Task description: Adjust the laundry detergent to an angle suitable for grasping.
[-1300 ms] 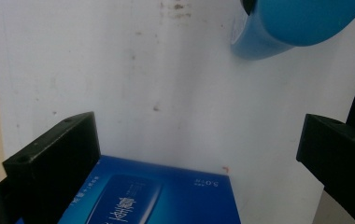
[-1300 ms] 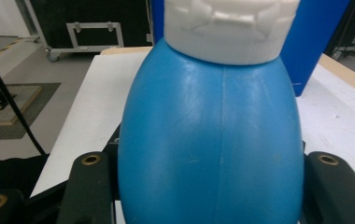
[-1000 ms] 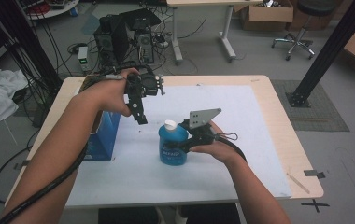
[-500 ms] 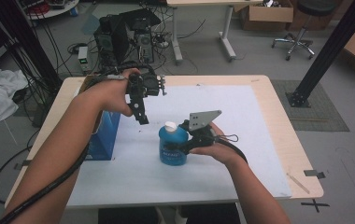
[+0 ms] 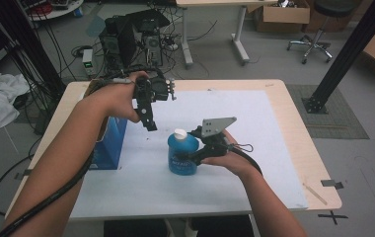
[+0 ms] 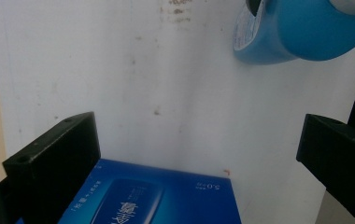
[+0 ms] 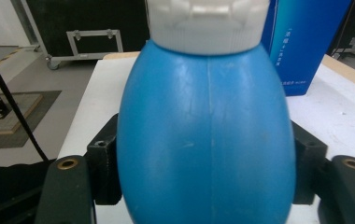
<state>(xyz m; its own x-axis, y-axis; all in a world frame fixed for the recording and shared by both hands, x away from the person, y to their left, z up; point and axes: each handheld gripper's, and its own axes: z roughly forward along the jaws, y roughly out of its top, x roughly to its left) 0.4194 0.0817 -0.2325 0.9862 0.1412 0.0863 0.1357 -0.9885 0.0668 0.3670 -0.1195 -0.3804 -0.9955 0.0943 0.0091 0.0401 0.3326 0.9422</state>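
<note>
Right gripper (image 5: 191,157) clamped on blue bottle (image 5: 182,154) standing mid-table on white mat (image 5: 254,148), left gripper (image 5: 150,123) wide and empty above, probably bound for white cap (image 5: 179,133): keep bottle steady, descend squarely.

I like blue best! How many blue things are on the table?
2. The blue bottle with the white cap stands mid-table, clamped in the right gripper. The blue box stands at the sheet's left edge, partly behind the left forearm. More may be hidden.
</note>
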